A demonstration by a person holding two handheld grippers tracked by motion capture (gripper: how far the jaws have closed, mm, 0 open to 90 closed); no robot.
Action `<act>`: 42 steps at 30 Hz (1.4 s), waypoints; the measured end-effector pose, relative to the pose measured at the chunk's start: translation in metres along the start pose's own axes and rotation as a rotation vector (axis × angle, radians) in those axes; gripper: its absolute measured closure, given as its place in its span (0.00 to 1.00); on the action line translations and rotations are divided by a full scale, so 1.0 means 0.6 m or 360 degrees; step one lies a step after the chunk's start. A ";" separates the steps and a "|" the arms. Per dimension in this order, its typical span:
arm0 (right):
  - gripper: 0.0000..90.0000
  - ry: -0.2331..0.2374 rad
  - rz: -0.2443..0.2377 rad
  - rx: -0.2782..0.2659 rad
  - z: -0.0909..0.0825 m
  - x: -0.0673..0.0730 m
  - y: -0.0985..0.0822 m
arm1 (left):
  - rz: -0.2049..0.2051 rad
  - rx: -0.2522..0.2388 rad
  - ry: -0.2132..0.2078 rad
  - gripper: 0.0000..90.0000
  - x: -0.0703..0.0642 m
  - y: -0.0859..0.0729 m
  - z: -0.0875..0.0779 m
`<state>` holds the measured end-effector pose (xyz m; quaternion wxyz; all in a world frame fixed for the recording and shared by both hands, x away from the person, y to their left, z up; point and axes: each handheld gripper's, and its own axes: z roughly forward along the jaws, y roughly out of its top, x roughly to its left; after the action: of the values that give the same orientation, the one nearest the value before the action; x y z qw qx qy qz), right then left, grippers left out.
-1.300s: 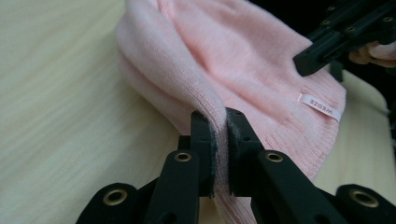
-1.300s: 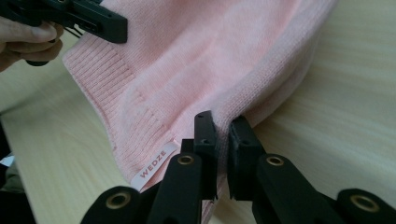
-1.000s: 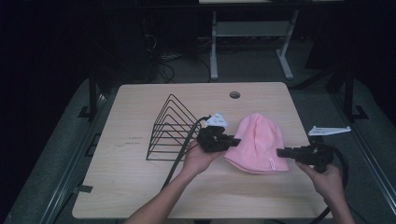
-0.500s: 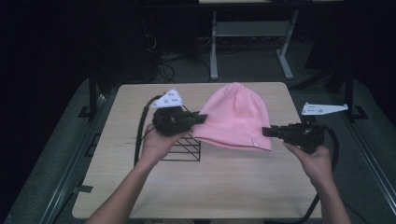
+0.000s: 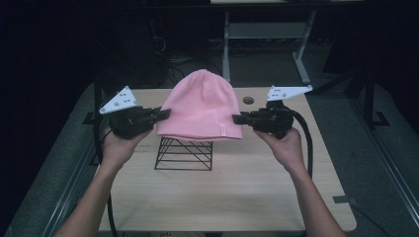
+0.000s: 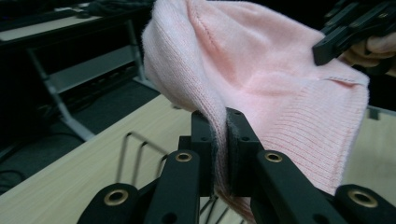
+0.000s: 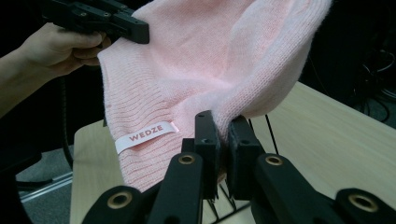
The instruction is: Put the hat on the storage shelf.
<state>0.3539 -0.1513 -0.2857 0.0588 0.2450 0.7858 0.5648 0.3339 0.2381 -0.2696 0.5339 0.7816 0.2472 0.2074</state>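
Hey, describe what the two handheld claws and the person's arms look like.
Both the left claw and the right claw are black, blocky tools, each topped by a grey three-cornered plate dotted with small holes. Brass-coloured rivets mark the jaw links. A thick black cable loops from the right one. The forearms are bare, no sleeves.

Rack: the wire rack [image 5: 184,153] stood on the table [image 5: 257,192], right under the hat [image 5: 201,106], so going straight down there was blocked.
Hat: it hung stretched between the left gripper [image 5: 164,113] and the right gripper [image 5: 237,118], like a wall across the middle. In each gripper view the jaws pinched its edge, so no room was left between them.
Near side: the table in front of the rack was bare wood, with room to pass.
Sides: bare wood lay left and right of the rack, under each hand.
Far side: a small round hole [image 5: 248,100] sat in the table by the right gripper.
Cable: the right cable [image 5: 306,143] hung down over the table's right side.
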 end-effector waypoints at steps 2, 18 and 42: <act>0.94 -0.0010 -0.0038 0.0004 0.017 0.003 0.007 | 0.0008 0.0008 0.0036 0.92 0.013 -0.012 -0.008; 0.94 -0.0088 -0.0176 0.0045 0.118 0.004 0.017 | 0.0011 -0.0019 0.0219 0.92 0.068 -0.077 -0.019; 0.93 -0.0231 -0.0417 -0.0027 0.137 0.016 -0.022 | 0.0159 -0.0248 0.0332 0.92 0.061 -0.159 -0.011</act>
<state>0.3717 -0.0799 -0.3251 0.1908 0.1800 0.7999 0.5398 0.3434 0.2946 -0.3548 0.5535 0.7232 0.2453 0.3323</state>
